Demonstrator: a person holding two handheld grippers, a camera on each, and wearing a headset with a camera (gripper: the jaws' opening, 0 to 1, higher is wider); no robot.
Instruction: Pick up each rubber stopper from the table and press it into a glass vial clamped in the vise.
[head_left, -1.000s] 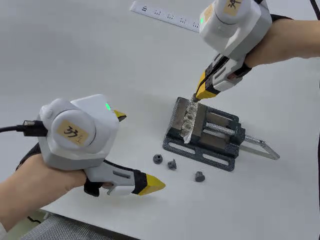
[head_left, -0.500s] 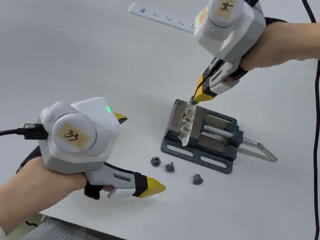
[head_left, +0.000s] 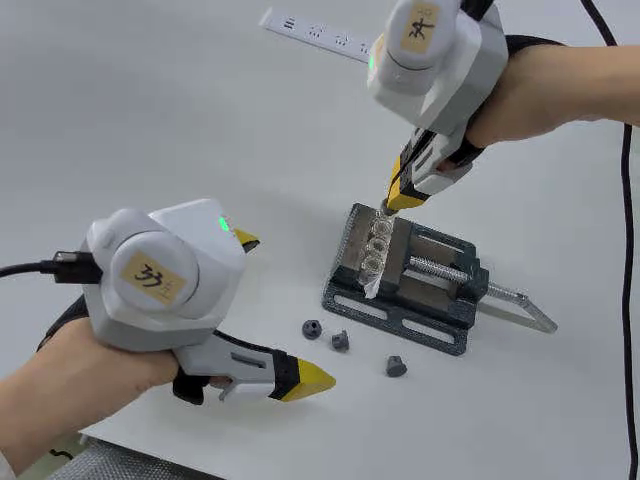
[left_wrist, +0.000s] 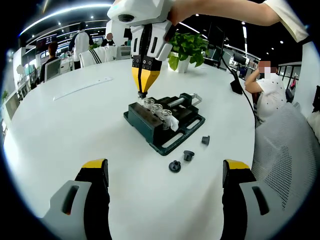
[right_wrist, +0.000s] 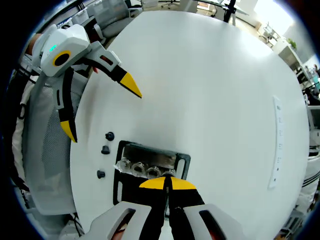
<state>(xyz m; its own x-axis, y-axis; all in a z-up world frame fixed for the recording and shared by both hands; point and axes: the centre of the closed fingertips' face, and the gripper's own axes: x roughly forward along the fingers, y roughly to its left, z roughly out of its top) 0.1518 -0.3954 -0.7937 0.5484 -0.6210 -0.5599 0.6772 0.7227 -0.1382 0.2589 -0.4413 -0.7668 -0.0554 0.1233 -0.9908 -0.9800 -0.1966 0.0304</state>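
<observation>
Vise (head_left: 455, 300) of dark metal sits on the white surface (head_left: 150, 120), and three clear glass vials (head_left: 377, 246) stand clamped in it in a row, mouths up. Above the vise, the right tool (head_left: 393, 205) points steeply down with its yellow tips pressed together, directly over the vial at the far end of the row as the head view shows it. In the left gripper view a small dark nub sits at those tips, too small to tell whether it is a stopper. The two other vials look unstoppered.

Three dark rubber stoppers (head_left: 341, 341) lie loose on the surface just in front of the vise, on the person's side. They are spaced a little apart in a ragged line, touching neither the vise nor each other.

Left of the vise and well clear of it, the left tool (head_left: 282, 308) hovers over the surface, its yellow-tipped jaws spread wide and empty. In the left gripper view the stoppers and the vise lie ahead, between the two jaws.

Beyond the vise a white power strip (head_left: 312, 32) lies flat on the surface. A black cable (head_left: 627, 250) runs down the surface well to the vise's right.
</observation>
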